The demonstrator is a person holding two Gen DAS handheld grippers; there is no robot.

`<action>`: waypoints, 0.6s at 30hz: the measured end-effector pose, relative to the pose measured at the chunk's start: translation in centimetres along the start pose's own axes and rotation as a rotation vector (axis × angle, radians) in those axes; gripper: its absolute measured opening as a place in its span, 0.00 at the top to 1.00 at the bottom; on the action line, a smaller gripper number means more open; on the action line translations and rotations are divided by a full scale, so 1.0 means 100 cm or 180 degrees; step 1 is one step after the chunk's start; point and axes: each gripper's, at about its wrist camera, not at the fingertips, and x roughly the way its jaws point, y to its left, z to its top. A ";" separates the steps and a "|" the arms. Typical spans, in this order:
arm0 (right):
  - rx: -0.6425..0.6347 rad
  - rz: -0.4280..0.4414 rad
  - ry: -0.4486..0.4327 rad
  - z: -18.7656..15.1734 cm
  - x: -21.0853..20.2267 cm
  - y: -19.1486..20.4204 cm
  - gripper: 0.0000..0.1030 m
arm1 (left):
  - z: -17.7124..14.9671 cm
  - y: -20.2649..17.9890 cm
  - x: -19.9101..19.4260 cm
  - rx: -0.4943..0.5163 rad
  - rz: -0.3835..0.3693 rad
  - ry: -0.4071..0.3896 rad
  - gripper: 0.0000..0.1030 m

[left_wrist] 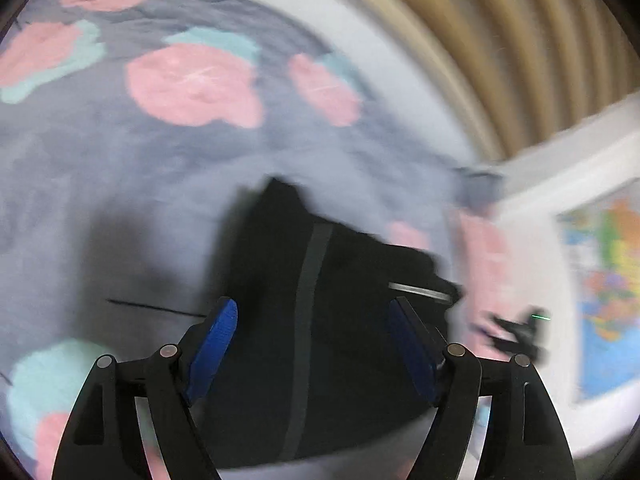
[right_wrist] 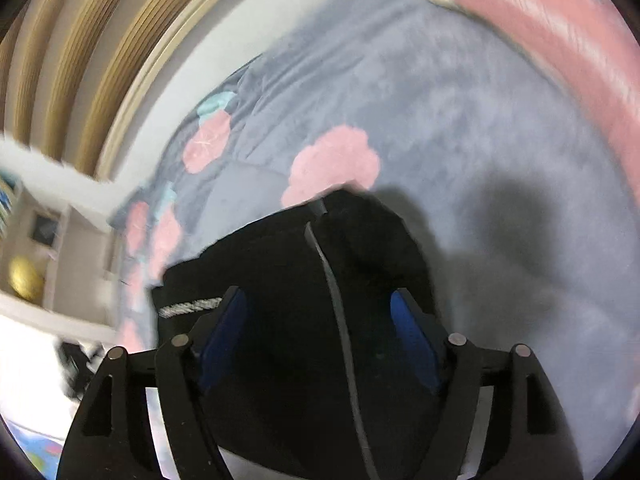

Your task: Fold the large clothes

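Observation:
A black garment (left_wrist: 340,280) with a thin grey stripe lies bunched on a grey bedspread with pink and teal flowers (left_wrist: 120,160). My left gripper (left_wrist: 316,312) hovers over it with its blue-padded jaws spread wide and nothing between them. The same black garment (right_wrist: 288,280) shows in the right wrist view, with a white printed strip near its left edge. My right gripper (right_wrist: 320,308) is also spread wide above it, empty. Both views are motion-blurred.
The bedspread (right_wrist: 500,140) covers most of both views. A pink pillow or blanket (right_wrist: 560,40) lies at the far right. Beige curtains (left_wrist: 520,40) hang behind the bed. A colourful wall map (left_wrist: 608,280) is on the right. A shelf unit (right_wrist: 32,248) stands at the left.

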 end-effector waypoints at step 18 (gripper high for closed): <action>-0.0986 -0.0882 0.0148 0.035 0.100 0.008 0.77 | 0.033 0.035 0.116 -0.0279 0.0189 0.0231 0.83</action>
